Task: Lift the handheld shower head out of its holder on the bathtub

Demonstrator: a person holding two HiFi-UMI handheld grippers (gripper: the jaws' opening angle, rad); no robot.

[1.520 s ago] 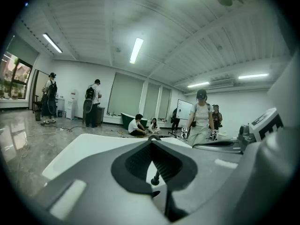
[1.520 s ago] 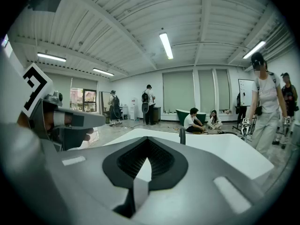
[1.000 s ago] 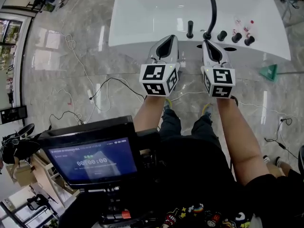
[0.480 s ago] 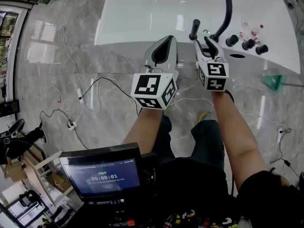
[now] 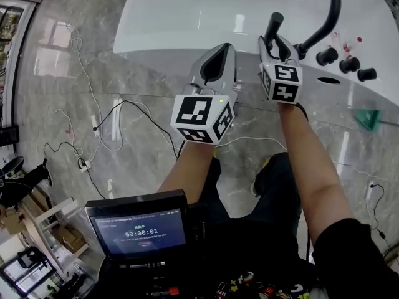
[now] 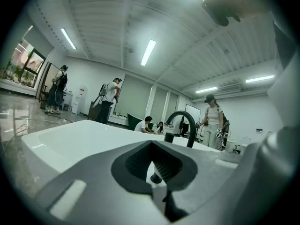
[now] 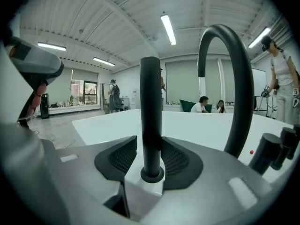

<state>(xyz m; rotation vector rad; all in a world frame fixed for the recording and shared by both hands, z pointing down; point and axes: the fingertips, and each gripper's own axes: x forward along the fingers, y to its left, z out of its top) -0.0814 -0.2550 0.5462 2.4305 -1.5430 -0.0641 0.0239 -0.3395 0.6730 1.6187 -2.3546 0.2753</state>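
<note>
- R gripper [image 5: 274,45] [image 7: 150,146]: over the tub's front rim, jaws round the black shower head [image 5: 273,25] [image 7: 151,102]. Pads sit tight against the stem on both sides, so it's clamped.
- Shower head: upright, bottom end in its round holder [image 7: 152,175] on the bathtub [image 5: 187,17] [image 7: 197,125] ledge, not lifted out. In the head view its top pokes out just beyond the R gripper's tips.
- L gripper [image 5: 218,58] [image 6: 152,149]: just left of the R one, at the tub's near edge. Jaws closed together, pads meeting at the tips, nothing held.
- Black curved spout [image 5: 327,23] [image 7: 239,78]: on the ledge, just right of the shower head, arching over the basin. Also seen from the L gripper view [image 6: 185,121], beyond the jaws.
- Three black knobs [image 5: 349,63]: in a row on the ledge, right of the spout.
- Both forearms reach fwd from the person; a marker cube rides on the back of each gripper.
- Monitor [image 5: 142,232]: lower left, close to the person's body, screen lit.
- Cables [image 5: 93,123]: loose on the marble floor, left of the arms.
- Bkgd: several people [image 6: 108,102] standing or seated beyond the tub, under strip lights.
</note>
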